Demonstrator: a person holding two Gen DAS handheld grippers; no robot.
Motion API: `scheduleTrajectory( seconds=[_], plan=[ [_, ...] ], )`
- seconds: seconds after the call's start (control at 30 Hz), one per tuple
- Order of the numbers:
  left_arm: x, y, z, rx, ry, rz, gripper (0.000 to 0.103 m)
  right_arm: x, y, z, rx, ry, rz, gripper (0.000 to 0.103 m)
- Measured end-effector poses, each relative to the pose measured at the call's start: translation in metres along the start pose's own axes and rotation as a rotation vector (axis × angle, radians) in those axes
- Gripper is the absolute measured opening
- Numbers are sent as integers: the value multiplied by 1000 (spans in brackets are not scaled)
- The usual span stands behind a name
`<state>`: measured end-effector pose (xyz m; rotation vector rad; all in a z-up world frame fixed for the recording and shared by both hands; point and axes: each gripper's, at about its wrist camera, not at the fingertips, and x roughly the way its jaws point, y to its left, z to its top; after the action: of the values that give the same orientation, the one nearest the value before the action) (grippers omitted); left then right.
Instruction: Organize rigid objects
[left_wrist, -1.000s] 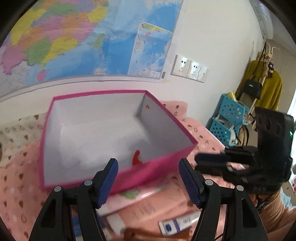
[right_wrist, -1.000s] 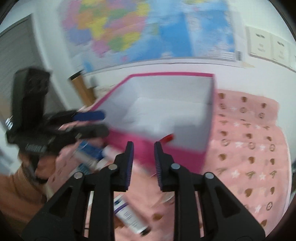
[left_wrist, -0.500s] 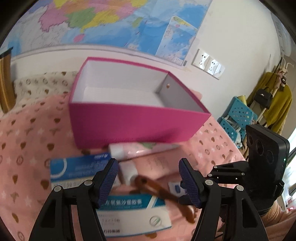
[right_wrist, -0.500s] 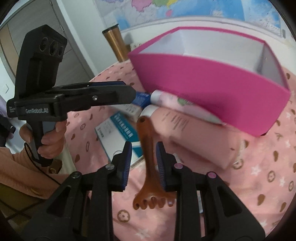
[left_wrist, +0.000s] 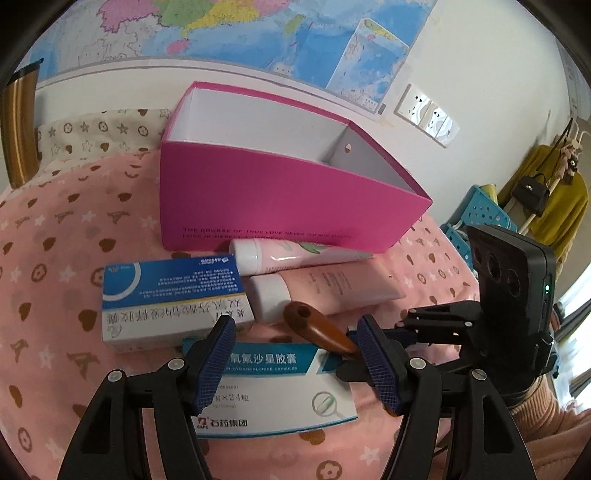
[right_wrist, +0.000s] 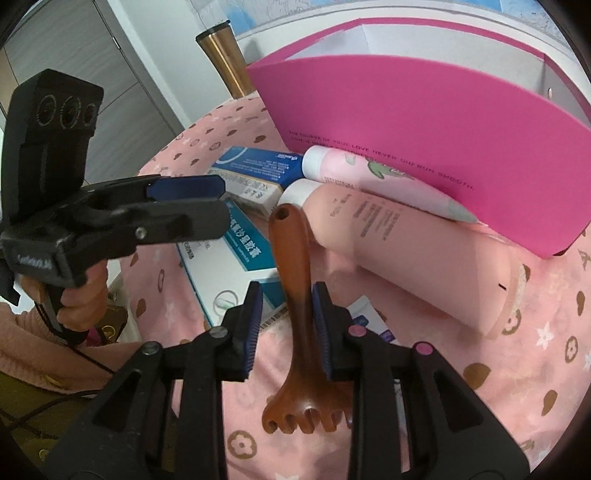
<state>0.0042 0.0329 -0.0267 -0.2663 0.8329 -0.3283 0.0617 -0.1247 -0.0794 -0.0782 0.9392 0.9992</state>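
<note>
A pink open box (left_wrist: 277, 206) stands at the back of the pink tablecloth. In front of it lie two tubes (left_wrist: 332, 288) and two blue-and-white medicine boxes (left_wrist: 170, 295). A brown wooden scratcher (right_wrist: 295, 258) rests on them, its claw end nearest me. My right gripper (right_wrist: 288, 325) straddles its handle: the right pad touches it, and a gap shows at the left pad. My left gripper (left_wrist: 297, 365) hangs open and empty above the flat medicine box (left_wrist: 273, 391), just left of the scratcher.
A gold tumbler (left_wrist: 18, 125) stands at the far left by the wall. Blue baskets (left_wrist: 480, 218) and hanging clothes sit beyond the table's right side. A small white tube (right_wrist: 365, 310) lies under the right gripper. A hand (right_wrist: 81, 306) grips the left tool's handle.
Both grippers have come down from above the pink box to the pile in front of it. The right jaws, nearly shut before, now stand a little wider around the scratcher's handle.
</note>
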Motion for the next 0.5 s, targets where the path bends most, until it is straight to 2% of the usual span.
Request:
scheduleTrajectory(
  seconds=[0.17, 0.27, 0.5],
  plan=[
    [-1, 1, -4, -1, 12, -2, 70, 8, -4, 3, 15, 4, 25, 31],
    [-1, 1, -6, 1, 15, -6, 70, 7, -5, 3, 20, -3, 15, 20],
    [2, -8, -10, 35, 30, -44, 70, -5, -4, -4, 27, -38, 18, 19]
  ],
)
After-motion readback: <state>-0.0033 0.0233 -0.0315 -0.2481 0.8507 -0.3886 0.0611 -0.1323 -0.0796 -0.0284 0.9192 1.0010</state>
